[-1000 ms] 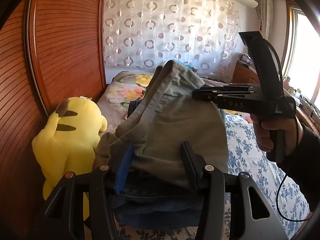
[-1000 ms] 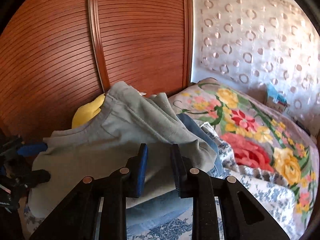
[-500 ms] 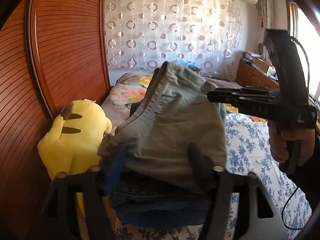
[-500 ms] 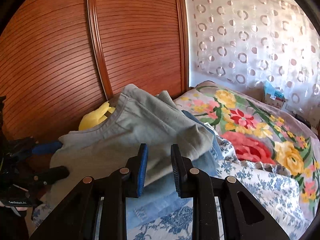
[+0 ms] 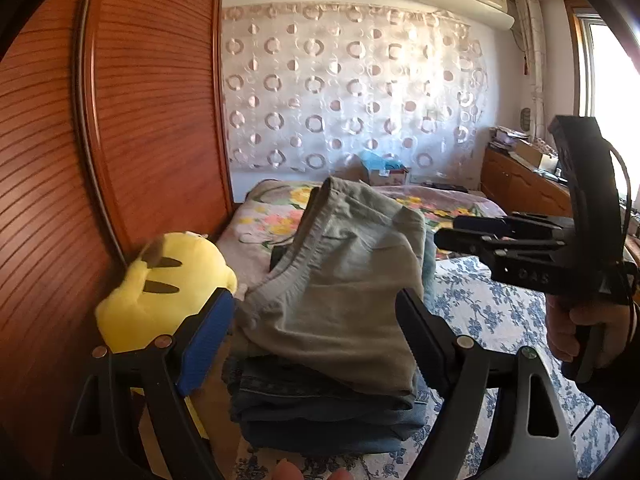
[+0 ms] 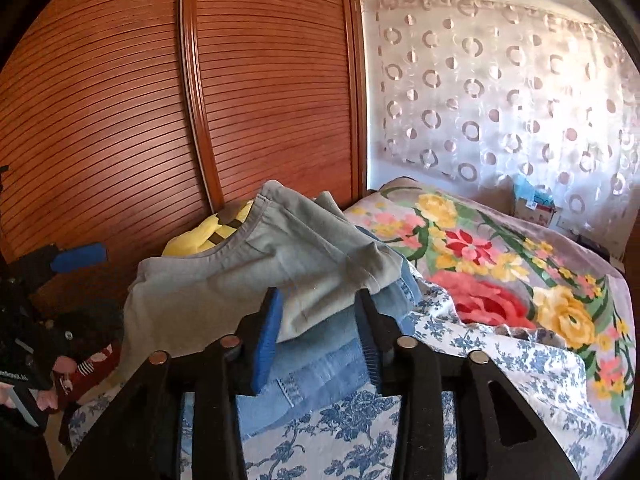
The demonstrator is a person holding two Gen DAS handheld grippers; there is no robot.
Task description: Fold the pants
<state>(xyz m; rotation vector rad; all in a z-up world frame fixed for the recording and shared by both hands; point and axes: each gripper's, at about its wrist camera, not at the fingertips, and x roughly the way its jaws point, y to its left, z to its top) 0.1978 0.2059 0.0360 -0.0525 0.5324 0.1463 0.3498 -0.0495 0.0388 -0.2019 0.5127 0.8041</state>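
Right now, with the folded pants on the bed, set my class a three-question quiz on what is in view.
1. True or false: the grey pants lie on top of the blue jeans.
2. Which toy sits beside the stack, next to the wooden wardrobe?
3. Is the left gripper A) shut on the pants or B) open?

Key: 1 true. 2 the yellow plush toy. 3 B; its jaws have just been opening, with the stack in front of them.

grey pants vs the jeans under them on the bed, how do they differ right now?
Colour: the grey pants are pale grey-green; the jeans are blue denim.
Place: the grey pants lie on top; the jeans sit beneath, on the floral bedsheet.
Shape: the grey pants are rumpled, one end rising into a peak; the jeans lie in flat, even layers.
Shared: both are folded, in one stack, and neither is gripped.
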